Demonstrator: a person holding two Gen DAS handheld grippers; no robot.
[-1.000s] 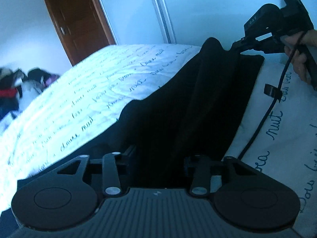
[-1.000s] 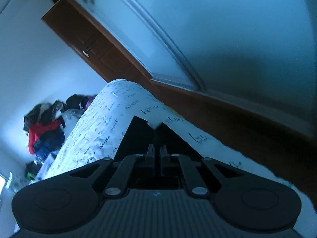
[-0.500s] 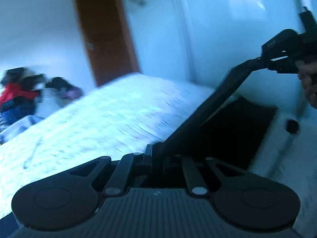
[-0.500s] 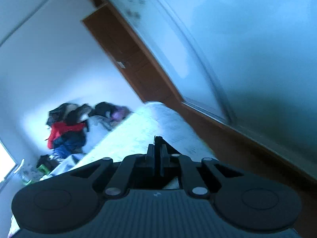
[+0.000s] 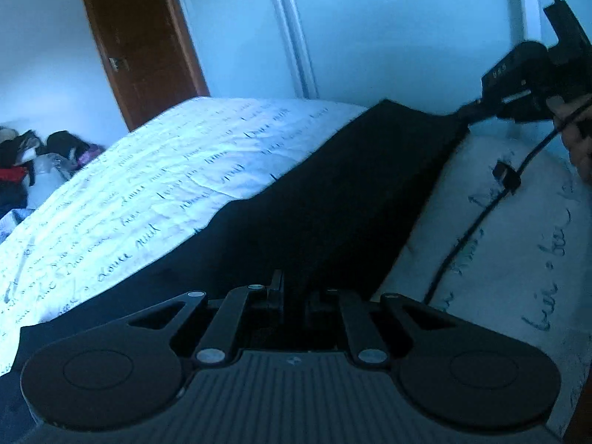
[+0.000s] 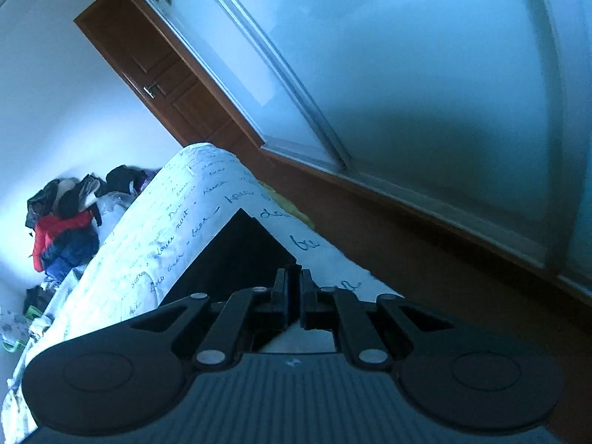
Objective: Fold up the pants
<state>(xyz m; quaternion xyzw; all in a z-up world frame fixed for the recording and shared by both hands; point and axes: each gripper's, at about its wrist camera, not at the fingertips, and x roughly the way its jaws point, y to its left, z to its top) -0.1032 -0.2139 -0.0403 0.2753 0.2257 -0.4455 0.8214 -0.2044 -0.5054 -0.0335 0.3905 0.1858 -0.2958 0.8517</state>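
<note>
From my left wrist camera, the black pants (image 5: 333, 203) lay on the bed's script-printed bedspread (image 5: 166, 170), their long axis running from my left gripper (image 5: 294, 296) at six o'clock up toward two o'clock, where the right gripper (image 5: 470, 111) pinched the far corner. My left gripper's jaws had just been closing and were clamped on the near edge of the fabric. A black cable (image 5: 477, 218) trailed across the bedspread beside the pants at three o'clock, and the person's hand (image 5: 577, 140) showed at the right edge. A brown door (image 5: 144, 37) stood at eleven o'clock, a pile of clothes (image 5: 22, 162) at nine.

Through the right wrist camera, the right gripper (image 6: 295, 296) was clenched on the pants (image 6: 236, 255), the cloth fanning toward eleven o'clock. A sliding wardrobe door (image 6: 407, 74) filled the upper right.
</note>
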